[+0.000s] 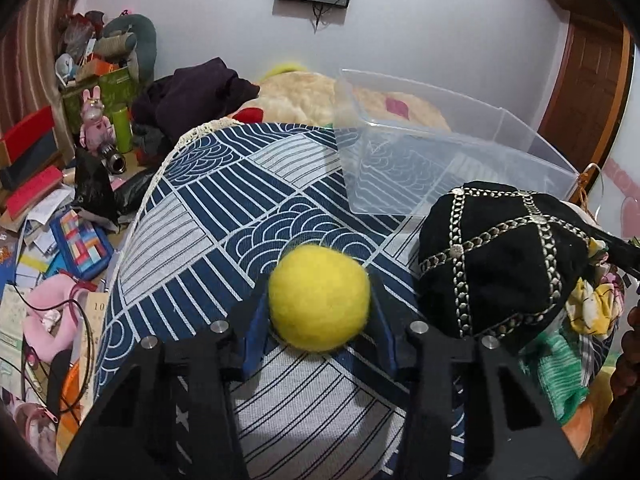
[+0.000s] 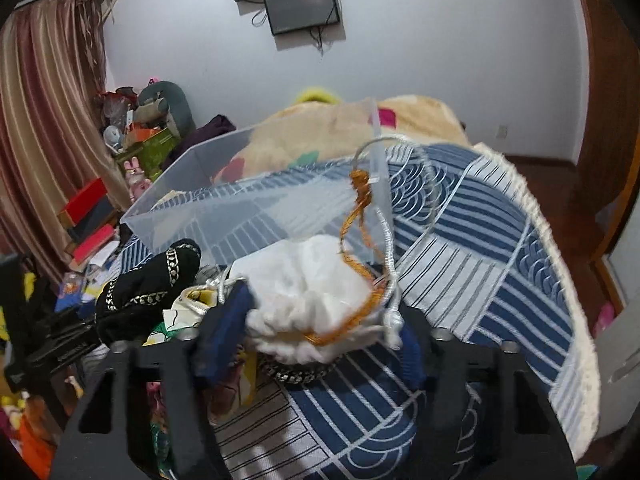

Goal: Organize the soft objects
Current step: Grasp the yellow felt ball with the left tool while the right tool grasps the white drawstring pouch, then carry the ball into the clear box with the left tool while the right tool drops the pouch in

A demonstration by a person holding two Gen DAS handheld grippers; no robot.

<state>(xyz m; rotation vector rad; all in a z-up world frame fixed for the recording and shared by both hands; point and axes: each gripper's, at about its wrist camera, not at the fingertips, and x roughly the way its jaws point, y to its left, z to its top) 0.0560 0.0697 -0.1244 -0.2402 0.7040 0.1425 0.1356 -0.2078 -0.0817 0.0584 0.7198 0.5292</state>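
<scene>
My left gripper (image 1: pixel 320 304) is shut on a fuzzy yellow ball (image 1: pixel 319 297), held just above the blue patterned cloth (image 1: pixel 224 208). A clear plastic bin (image 1: pixel 432 160) stands empty beyond it, to the right. A black cap with silver chain trim (image 1: pixel 500 264) lies right of the ball. My right gripper (image 2: pixel 320 320) is shut on a white drawstring pouch (image 2: pixel 308 296) with a white cord and orange tassel (image 2: pixel 360 216), in front of the bin (image 2: pixel 248 208). The black cap (image 2: pixel 152 288) lies to its left.
Floral and green fabrics (image 1: pixel 592 308) are piled by the cap. A beige blanket (image 1: pixel 304 96) and dark clothing (image 1: pixel 192 92) lie behind the bin. Cluttered boxes, toys and papers (image 1: pixel 60 220) fill the floor at left. A wooden door (image 1: pixel 584 92) is at right.
</scene>
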